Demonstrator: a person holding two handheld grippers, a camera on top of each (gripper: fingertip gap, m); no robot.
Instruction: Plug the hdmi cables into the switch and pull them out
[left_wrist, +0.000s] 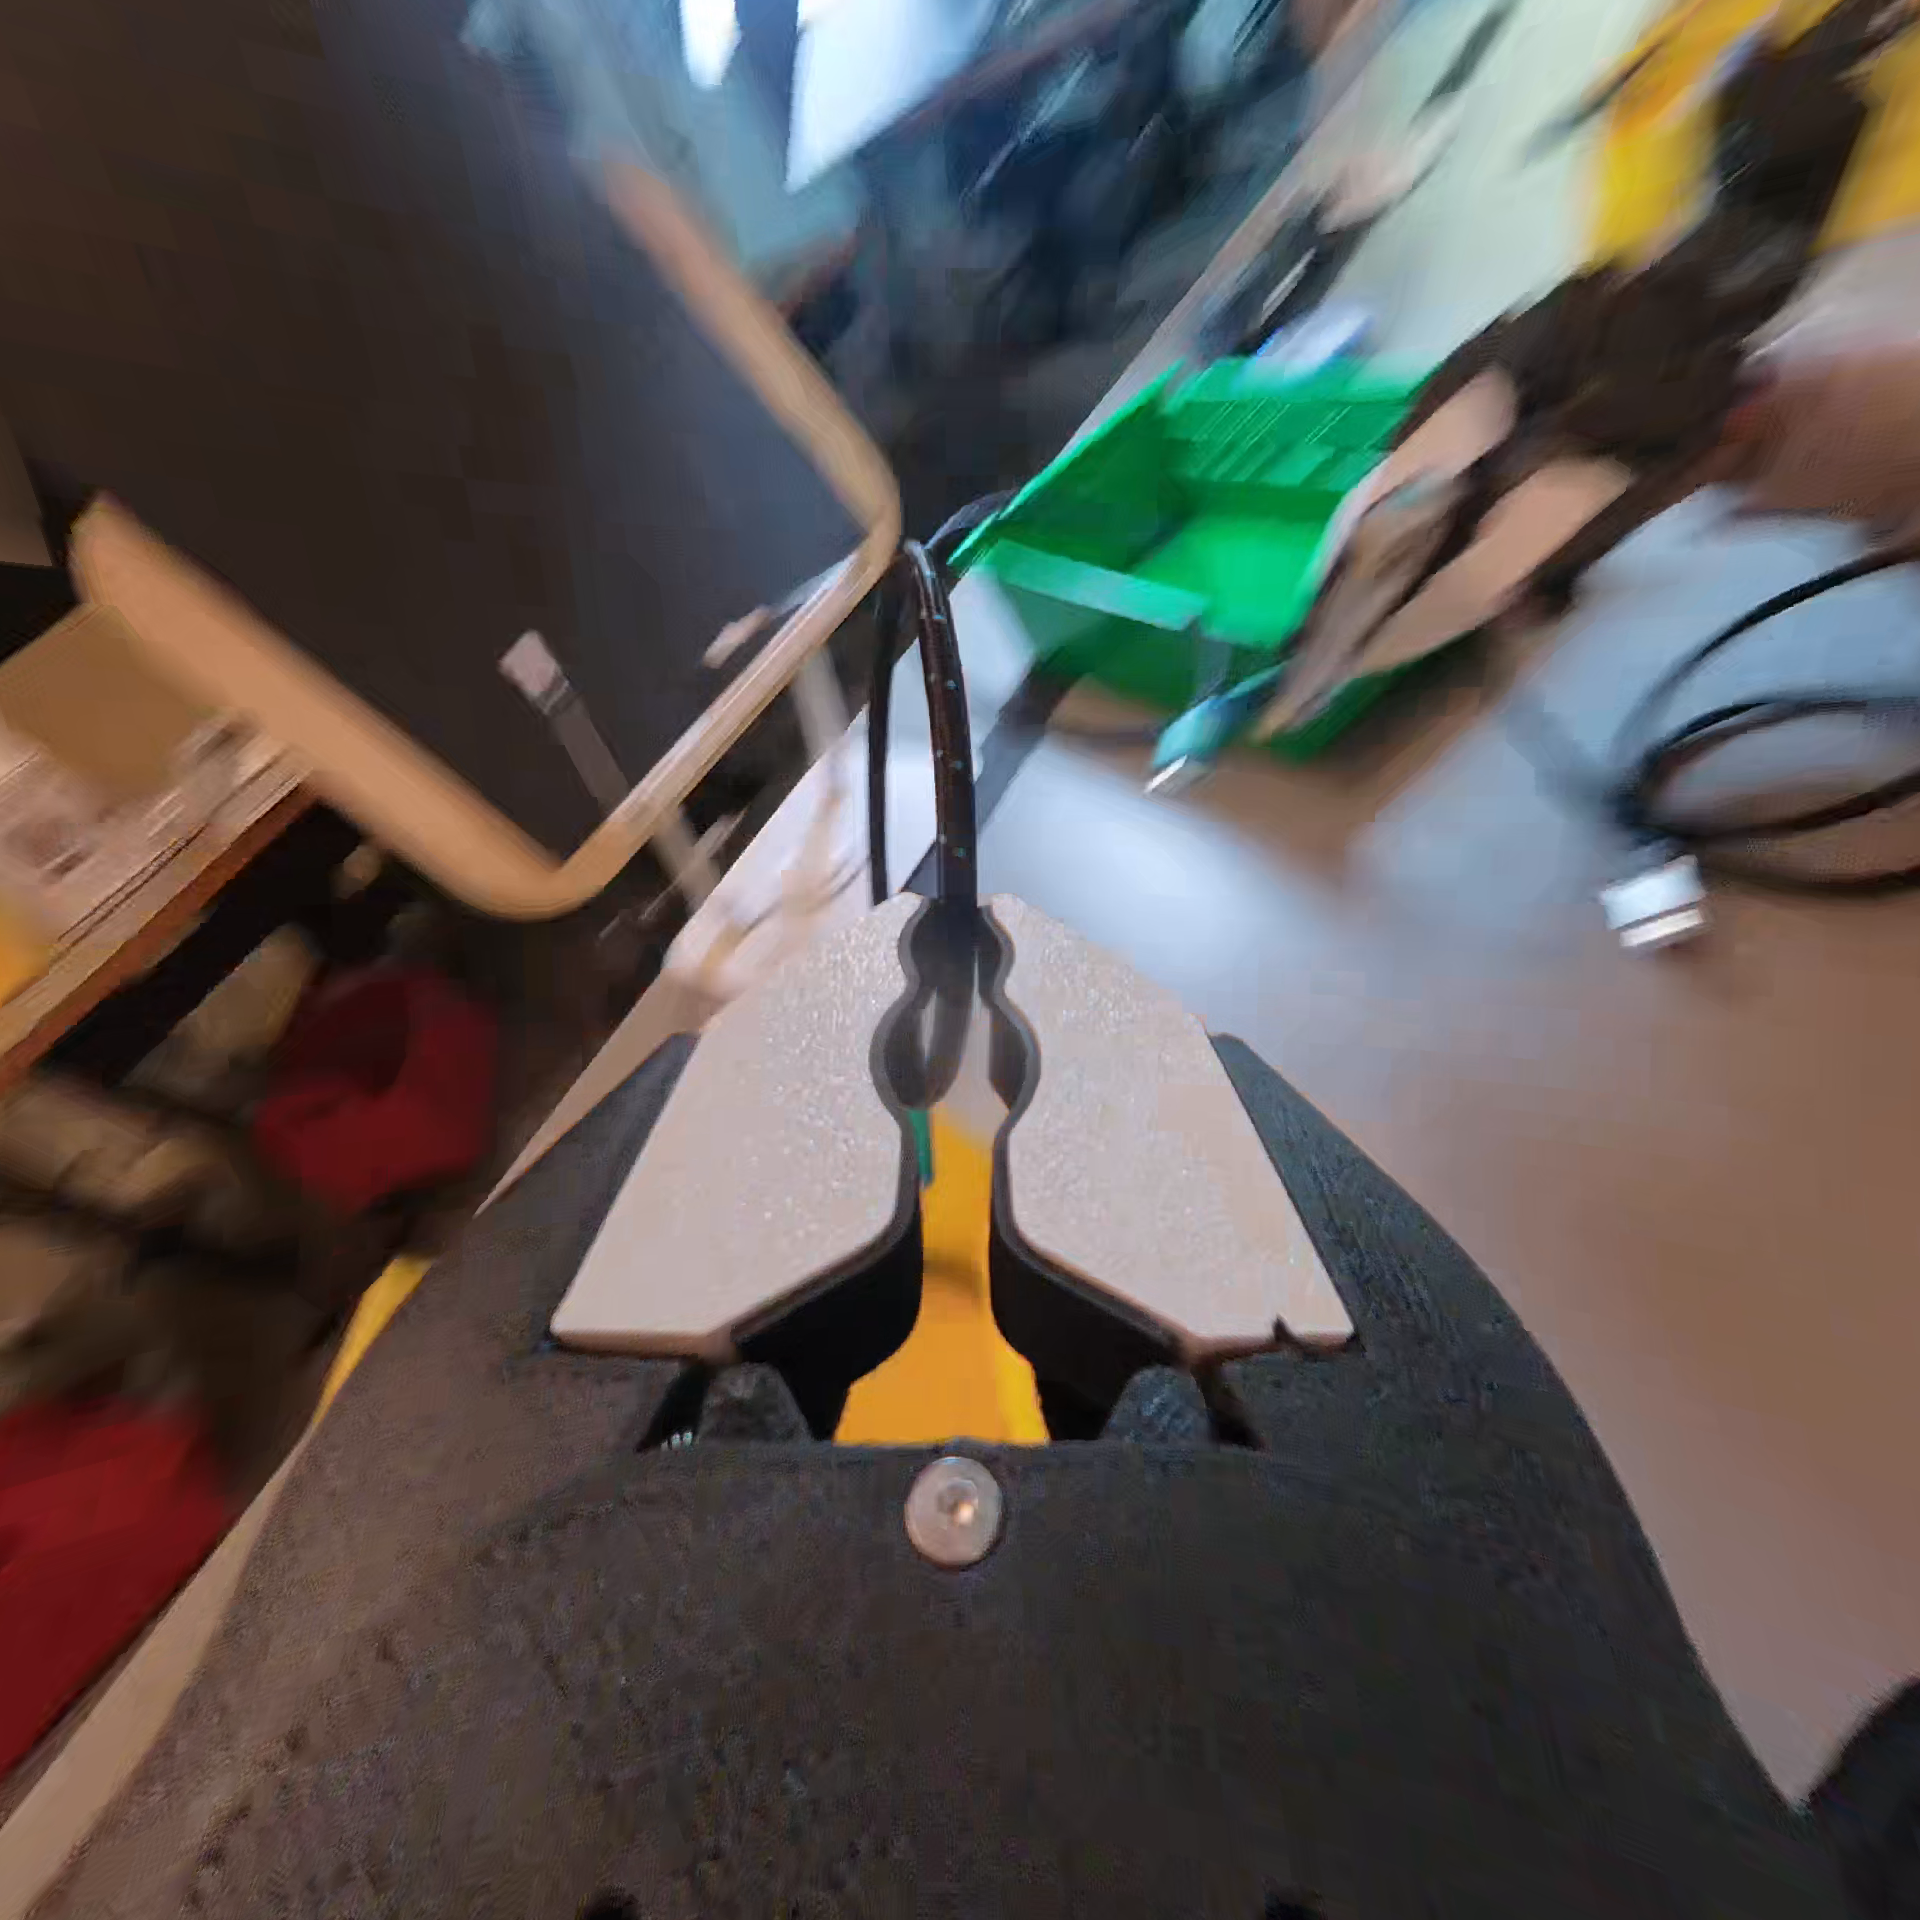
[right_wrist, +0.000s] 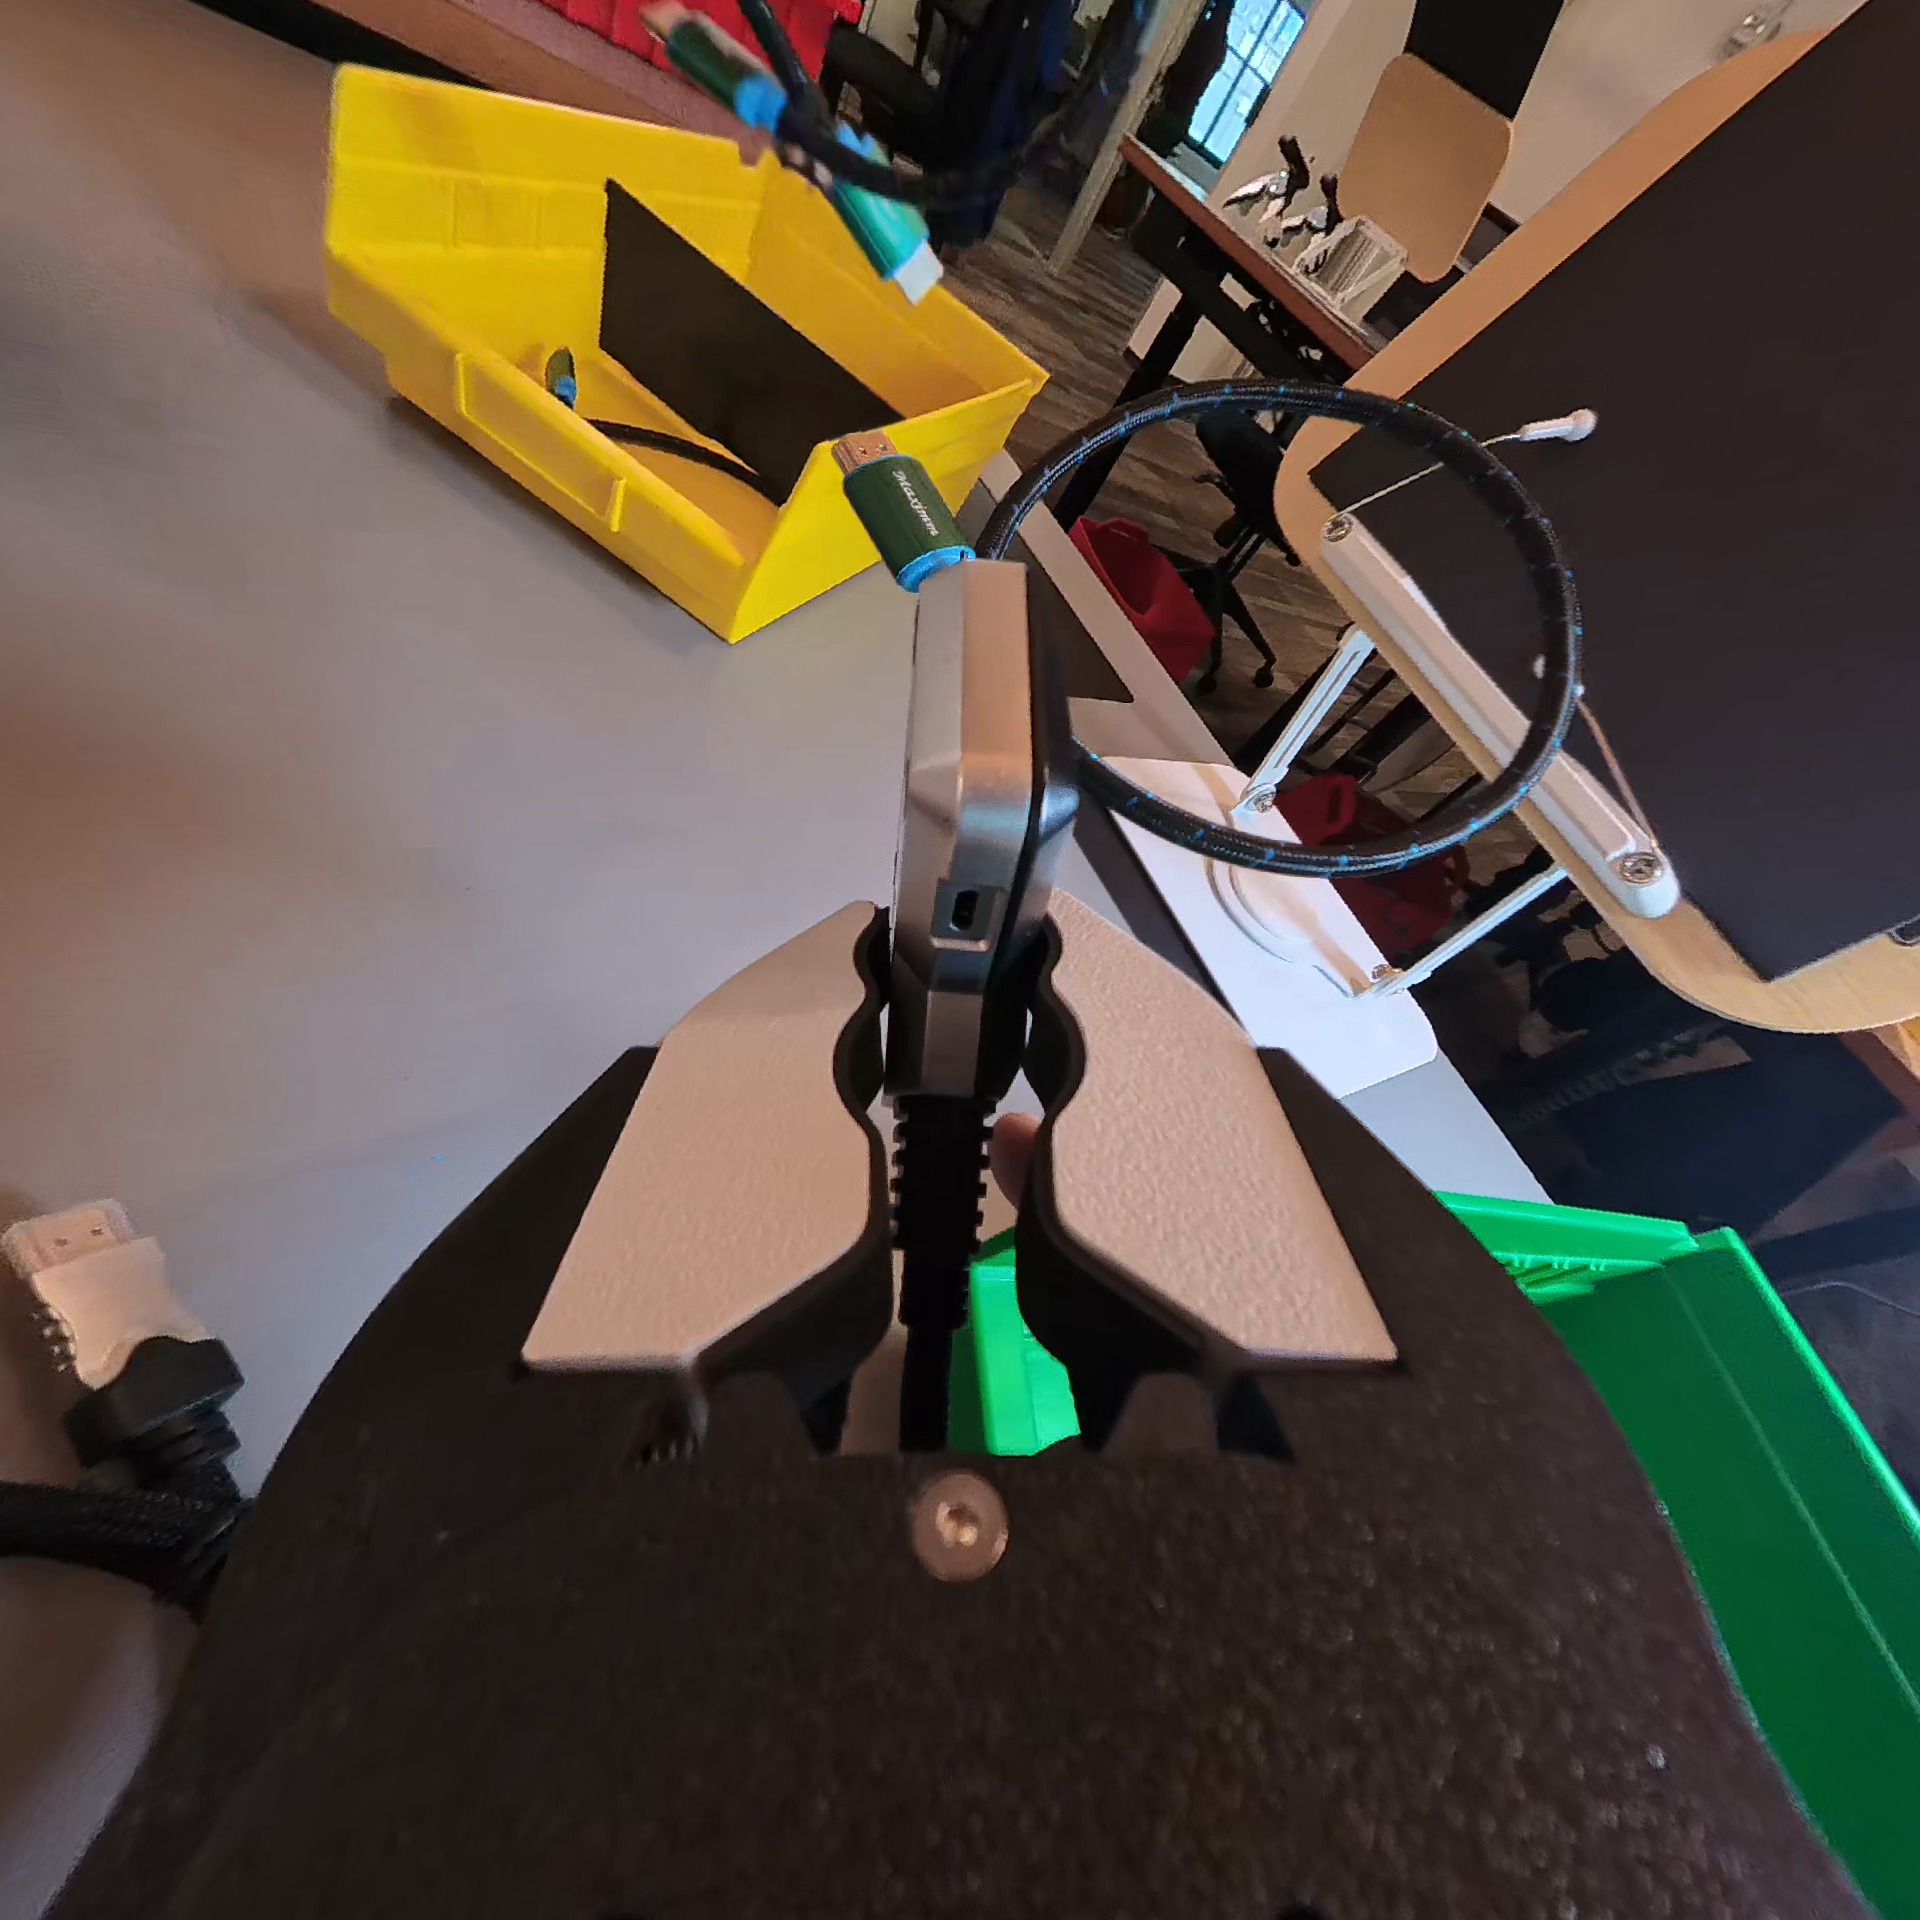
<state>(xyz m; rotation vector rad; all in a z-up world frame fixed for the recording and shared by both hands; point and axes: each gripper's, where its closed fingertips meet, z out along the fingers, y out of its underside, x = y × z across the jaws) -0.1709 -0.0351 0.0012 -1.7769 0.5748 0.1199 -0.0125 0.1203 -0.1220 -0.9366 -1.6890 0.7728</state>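
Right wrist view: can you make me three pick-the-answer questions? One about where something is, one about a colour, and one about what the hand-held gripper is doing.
1. Where is the white plug?
A. lying on the table
B. inside a bin
C. in the gripper

2. What colour is the bin with the black divider?
A. red
B. blue
C. yellow

3. The right hand-held gripper is:
A. open and empty
B. shut on the switch
C. shut on a pen

Answers:
1 A, it rests on the grey tabletop at lower left.
2 C, its walls are bright yellow.
3 B, both fingers press the silver box's sides.
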